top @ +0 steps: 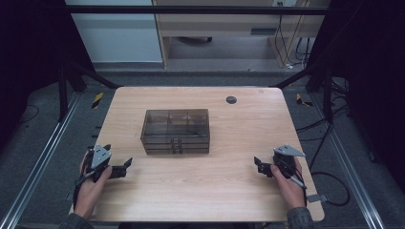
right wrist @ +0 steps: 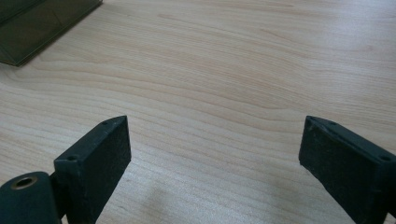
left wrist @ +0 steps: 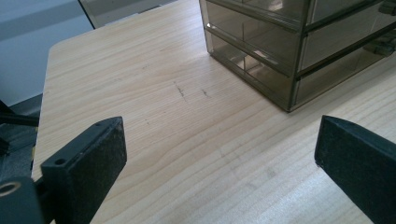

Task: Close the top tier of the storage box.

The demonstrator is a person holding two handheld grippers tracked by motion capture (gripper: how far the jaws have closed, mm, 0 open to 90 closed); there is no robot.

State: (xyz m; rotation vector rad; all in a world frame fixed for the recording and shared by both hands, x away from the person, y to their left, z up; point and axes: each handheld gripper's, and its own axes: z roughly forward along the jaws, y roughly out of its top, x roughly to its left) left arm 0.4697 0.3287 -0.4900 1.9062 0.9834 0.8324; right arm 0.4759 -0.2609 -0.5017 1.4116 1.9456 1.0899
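Note:
A smoky translucent drawer cabinet (top: 175,130) stands in the middle of the wooden table (top: 224,191), its drawer fronts facing the person. The left gripper (top: 125,164) rests low over the table's near left, held by a hand, jaws wide apart with nothing between them. In the left gripper view the cabinet (left wrist: 299,42) lies ahead to the upper right, well beyond the gripper (left wrist: 219,149). The right gripper (top: 258,163) sits near the table's right front, also open and empty. The right gripper view has a cabinet corner (right wrist: 32,28) at upper left, beyond the gripper (right wrist: 212,144).
A small dark round grommet (top: 231,99) sits in the table near its far edge. Black frame rails (top: 43,152) flank the table on both sides. Cables (top: 329,186) trail on the floor at the right. Bare wood surrounds the cabinet.

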